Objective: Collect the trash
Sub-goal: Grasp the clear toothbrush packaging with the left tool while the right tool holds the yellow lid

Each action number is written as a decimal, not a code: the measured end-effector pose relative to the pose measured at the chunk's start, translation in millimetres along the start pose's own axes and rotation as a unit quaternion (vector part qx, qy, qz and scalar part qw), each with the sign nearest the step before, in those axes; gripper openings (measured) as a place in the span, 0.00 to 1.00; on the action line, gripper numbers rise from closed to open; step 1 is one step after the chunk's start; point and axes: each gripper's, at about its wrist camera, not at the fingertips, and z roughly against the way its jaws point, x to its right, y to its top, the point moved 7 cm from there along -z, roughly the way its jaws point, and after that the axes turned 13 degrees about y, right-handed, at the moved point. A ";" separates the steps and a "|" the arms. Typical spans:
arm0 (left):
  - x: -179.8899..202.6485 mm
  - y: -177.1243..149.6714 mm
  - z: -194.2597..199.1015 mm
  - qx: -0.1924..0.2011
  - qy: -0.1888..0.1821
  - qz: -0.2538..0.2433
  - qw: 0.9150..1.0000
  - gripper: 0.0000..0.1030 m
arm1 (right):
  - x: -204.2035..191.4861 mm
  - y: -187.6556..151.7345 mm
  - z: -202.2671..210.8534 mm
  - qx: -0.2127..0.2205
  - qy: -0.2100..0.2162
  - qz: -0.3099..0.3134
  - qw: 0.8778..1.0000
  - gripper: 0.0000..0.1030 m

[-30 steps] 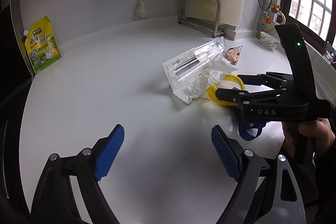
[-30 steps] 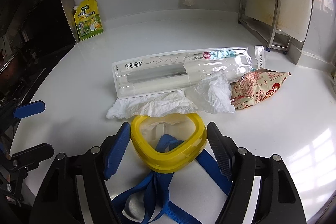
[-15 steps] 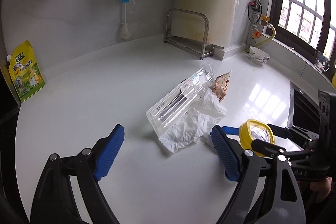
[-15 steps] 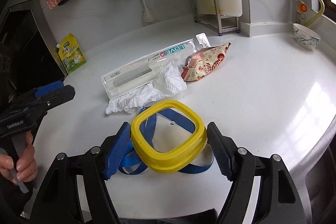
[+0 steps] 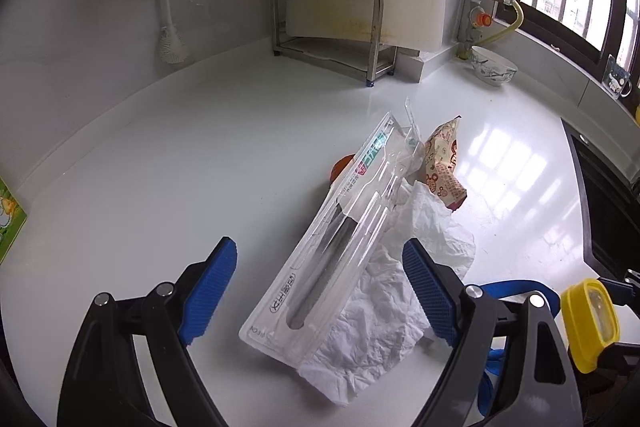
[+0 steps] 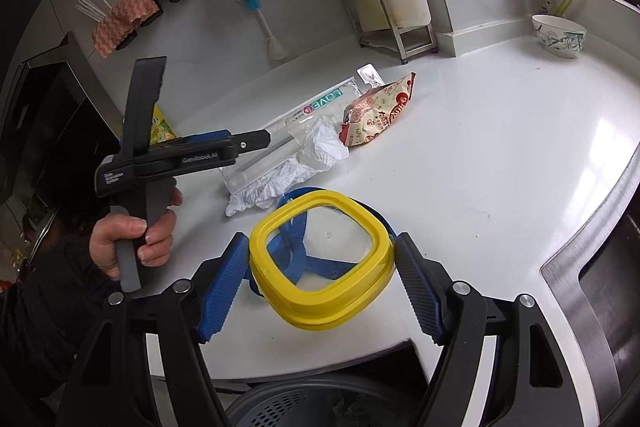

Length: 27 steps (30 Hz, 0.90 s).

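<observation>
The right gripper point(image 6: 320, 281) pinched a yellow-rimmed lid point(image 6: 322, 259) with a blue strap at lower centre of its view, while the left gripper point(image 5: 320, 291), fingers spread wide, hovered over a clear plastic package point(image 5: 340, 243) lying on crumpled tissue point(image 5: 384, 311) beside a snack wrapper point(image 5: 442, 163) on the white counter point(image 5: 200, 155).

The left gripper point(image 6: 250, 143) bears "GenRobot.AI" in white along its black side, with a small white label nearer the handle too small to read. The clear plastic package point(image 6: 304, 115), lying mid-counter, shows "LOVE" in green on its card insert. The red-printed snack wrapper point(image 6: 376, 117) beside it carries characters too small to read.
</observation>
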 end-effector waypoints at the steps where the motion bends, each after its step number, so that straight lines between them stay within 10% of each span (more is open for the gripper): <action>1: 1.7 0.4 -4.5 -0.002 0.000 -0.005 1.000 0.81 | -1.3 1.0 0.6 0.002 0.004 -0.001 1.000 0.70; 6: 7.7 0.4 -26.9 -0.018 0.001 -0.014 1.000 0.77 | -1.5 2.8 0.5 0.001 0.009 -0.004 1.000 0.69; 14: 24.7 -4.4 -25.1 -0.029 -0.014 -0.032 0.999 0.25 | 4.7 -3.8 0.7 0.001 0.002 -0.014 1.000 0.70; 27: 6.9 -9.0 19.3 -0.014 -0.019 0.027 0.999 0.17 | -4.1 -15.4 4.9 0.005 -0.004 -0.022 1.000 0.70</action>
